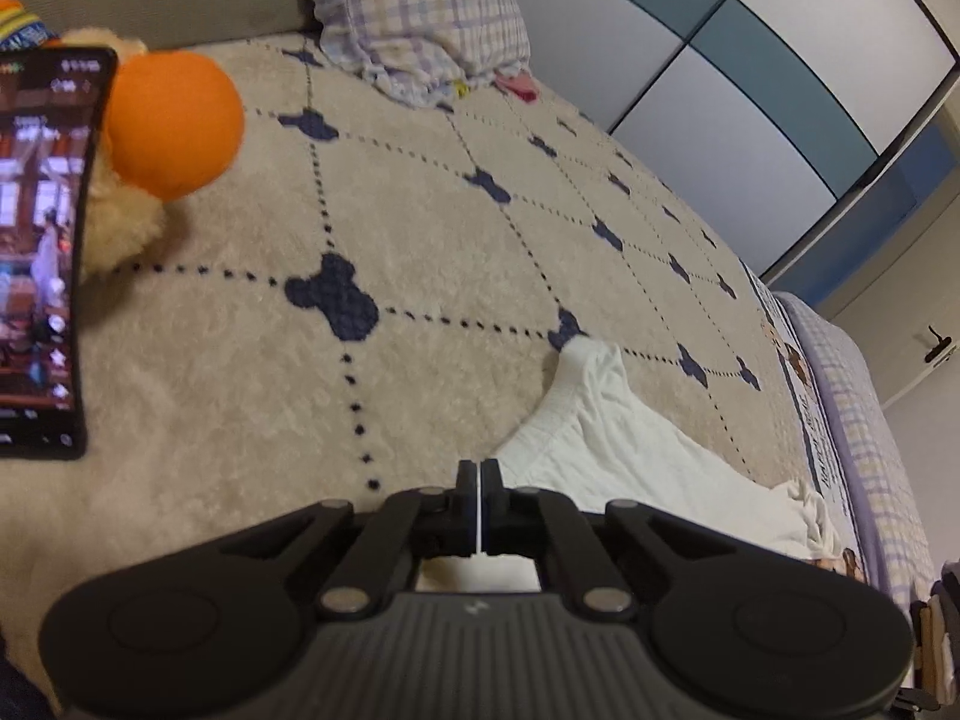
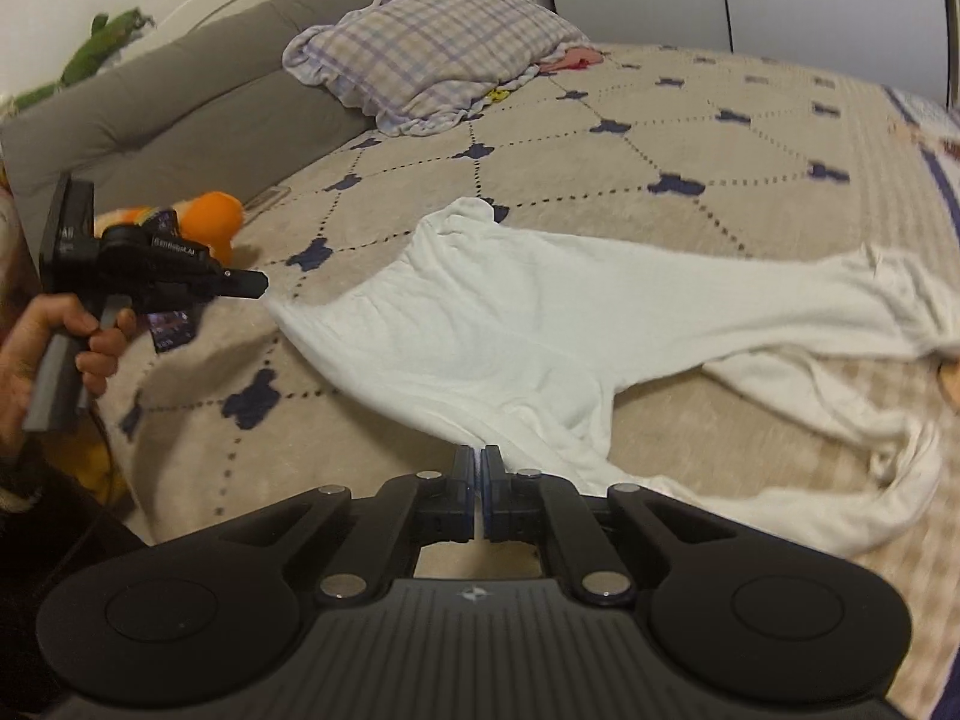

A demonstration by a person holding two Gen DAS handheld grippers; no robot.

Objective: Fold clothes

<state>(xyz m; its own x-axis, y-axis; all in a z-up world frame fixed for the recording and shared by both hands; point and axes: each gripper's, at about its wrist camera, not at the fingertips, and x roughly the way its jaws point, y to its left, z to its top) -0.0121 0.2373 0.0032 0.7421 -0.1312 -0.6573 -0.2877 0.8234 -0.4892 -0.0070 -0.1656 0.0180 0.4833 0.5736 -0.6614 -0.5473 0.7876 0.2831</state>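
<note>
From the left wrist, the left gripper [image 1: 481, 471] sits at lower centre with its jaws pinched together on a thin white edge of the shirt [image 1: 624, 456], which spreads to the lower right over the blanket [image 1: 420, 228]. A phone [image 1: 39, 252] stands at the left edge, an orange plush [image 1: 171, 123] beside it and one pillow [image 1: 420, 12] at the top. From the right wrist, the right gripper [image 2: 478, 468] at lower centre is clamped on the shirt's near edge. The shirt fills mid-frame, its sleeves trailing to the right, and the left gripper at mid left holds its far corner. I'd lift both corners evenly, keep the cloth taut between them, and lay it over without dragging the sleeves. Count: one shirt, two grippers, one pillow, one phone.
</note>
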